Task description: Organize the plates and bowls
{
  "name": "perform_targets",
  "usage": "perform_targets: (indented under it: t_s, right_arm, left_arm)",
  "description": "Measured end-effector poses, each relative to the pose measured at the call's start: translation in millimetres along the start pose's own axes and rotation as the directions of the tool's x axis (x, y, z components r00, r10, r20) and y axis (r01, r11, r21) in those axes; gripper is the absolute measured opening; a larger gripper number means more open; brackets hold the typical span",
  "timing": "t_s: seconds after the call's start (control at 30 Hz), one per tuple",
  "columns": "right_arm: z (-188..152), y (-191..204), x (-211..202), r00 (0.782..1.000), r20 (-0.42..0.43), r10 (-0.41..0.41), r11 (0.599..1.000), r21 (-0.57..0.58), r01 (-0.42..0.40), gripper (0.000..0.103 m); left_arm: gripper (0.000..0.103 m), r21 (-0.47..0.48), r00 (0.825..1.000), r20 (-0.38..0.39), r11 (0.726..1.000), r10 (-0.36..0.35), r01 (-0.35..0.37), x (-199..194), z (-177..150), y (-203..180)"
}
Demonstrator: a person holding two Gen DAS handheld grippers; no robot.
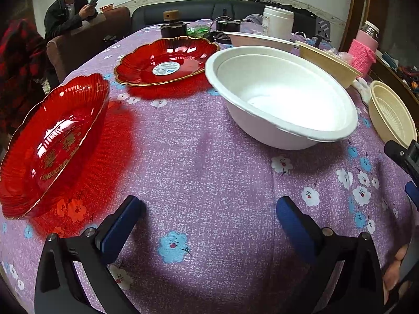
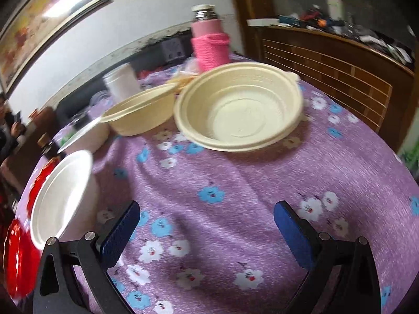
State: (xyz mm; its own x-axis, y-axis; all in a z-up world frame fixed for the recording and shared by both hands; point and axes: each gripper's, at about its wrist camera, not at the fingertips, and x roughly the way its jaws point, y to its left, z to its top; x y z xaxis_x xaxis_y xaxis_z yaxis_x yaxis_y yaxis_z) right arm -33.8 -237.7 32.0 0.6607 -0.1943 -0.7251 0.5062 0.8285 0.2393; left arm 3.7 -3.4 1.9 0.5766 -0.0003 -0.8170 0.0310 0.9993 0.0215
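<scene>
Two grippers hang over a purple floral tablecloth, both with blue-padded fingers spread wide and nothing between them. Ahead of the left gripper stands a large white foam bowl, upright and empty. To its left lie two red glass plates with gilt scalloped rims — the near red plate at the cloth's left edge, the far red plate behind it with a round sticker in its centre; the two are apart. Behind the foam bowl sits a second white bowl, and to its right a cream plastic bowl.

Ahead of the right gripper rests a ribbed cream bowl, upright and empty, just beside the cream plastic bowl on its left — whether the two touch cannot be told. At the far side stand a white jar and a pink flask in a knitted sleeve. A seated person holds a phone beyond the table
</scene>
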Motion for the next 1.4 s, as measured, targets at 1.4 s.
perform_targets:
  t_s: [1.4]
  right_arm:
    - [-5.7,5.8,4.5,0.995,-0.064,0.077,0.995,-0.056,-0.081,0.102]
  left_arm:
    - [0.103,-0.032,1.000,0.025,0.999,-0.005,0.005,-0.5,-3.3,-2.5]
